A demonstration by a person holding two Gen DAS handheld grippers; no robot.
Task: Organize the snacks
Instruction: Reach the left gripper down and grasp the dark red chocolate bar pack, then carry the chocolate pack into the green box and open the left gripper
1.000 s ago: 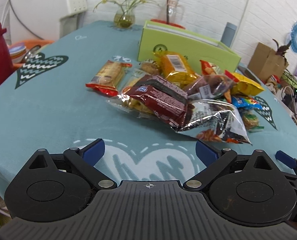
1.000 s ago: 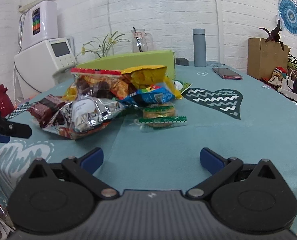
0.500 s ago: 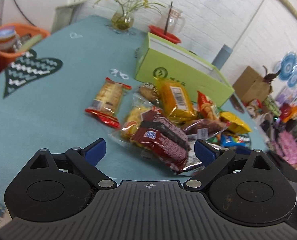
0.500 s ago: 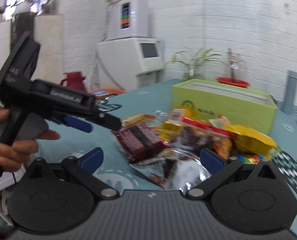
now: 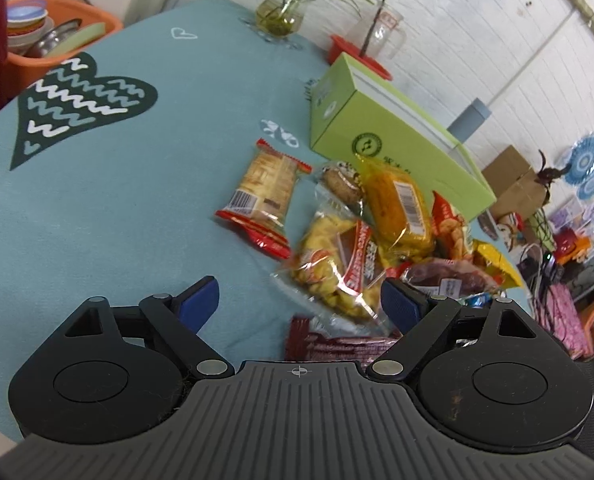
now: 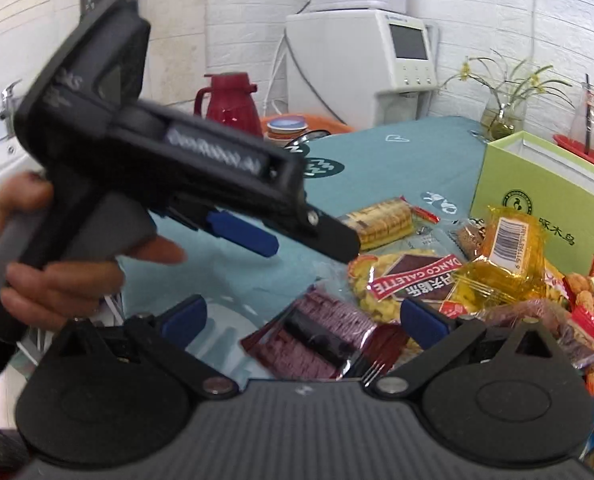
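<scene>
A pile of snack packets lies on the teal tablecloth (image 5: 137,200). It holds a red-ended cracker pack (image 5: 267,192), a clear bag of yellow biscuits (image 5: 333,268), an orange cake bar (image 5: 397,204) and a dark red wafer pack (image 5: 337,346). My left gripper (image 5: 299,302) is open, just above the biscuit bag and wafer pack. My right gripper (image 6: 303,316) is open over the wafer pack (image 6: 321,344). The left gripper (image 6: 281,236) also shows in the right wrist view, held by a hand (image 6: 57,272), above the pile's left edge.
A light green box (image 5: 393,136) stands behind the pile. A plant vase (image 5: 281,16), glass jar (image 5: 377,36) and grey bottle (image 5: 471,118) stand further back. An orange basin of dishes (image 5: 53,36) and red thermos (image 6: 229,104) sit off the table's left.
Both grippers have moved in over the snack pile and tilted down. The right gripper swung left toward the wafer pack. Both stay open and empty.
</scene>
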